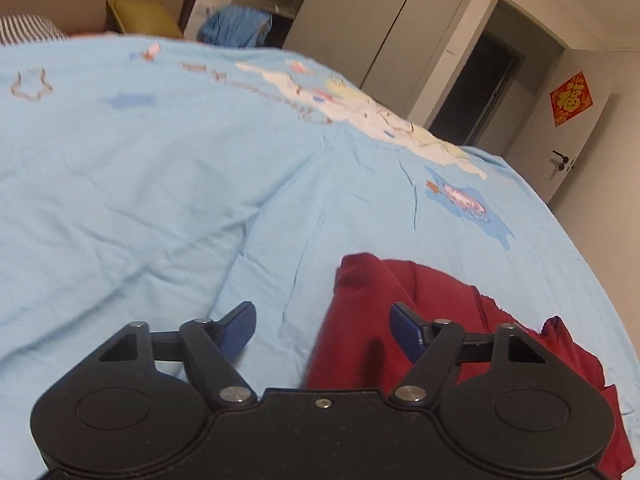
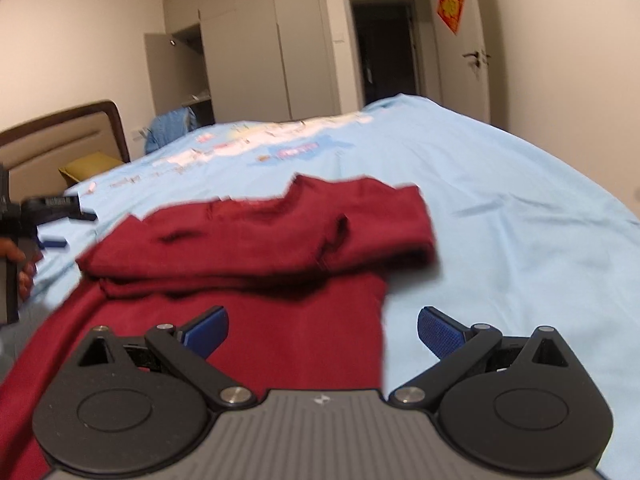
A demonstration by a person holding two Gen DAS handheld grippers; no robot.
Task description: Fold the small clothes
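A dark red garment [image 2: 256, 240] lies on the light blue bedspread [image 2: 500, 200], its upper part folded over the lower part. My right gripper [image 2: 322, 332] is open just above the garment's near right edge, with nothing pinched between its blue pads. In the left wrist view the same red garment [image 1: 372, 320] sits at lower right. My left gripper [image 1: 322, 328] is open over its left edge, holding nothing. The left gripper [image 2: 52, 224] also shows at the left edge of the right wrist view, held by a hand [image 2: 20, 264].
The bedspread [image 1: 160, 180] has a cartoon print [image 1: 352, 104] toward its far side. A headboard [image 2: 60, 140] and a yellow cushion [image 2: 88, 166] stand at the left. Wardrobe doors [image 2: 248, 52], a dark doorway [image 2: 384, 40] and a blue cloth heap [image 2: 168, 126] lie beyond the bed.
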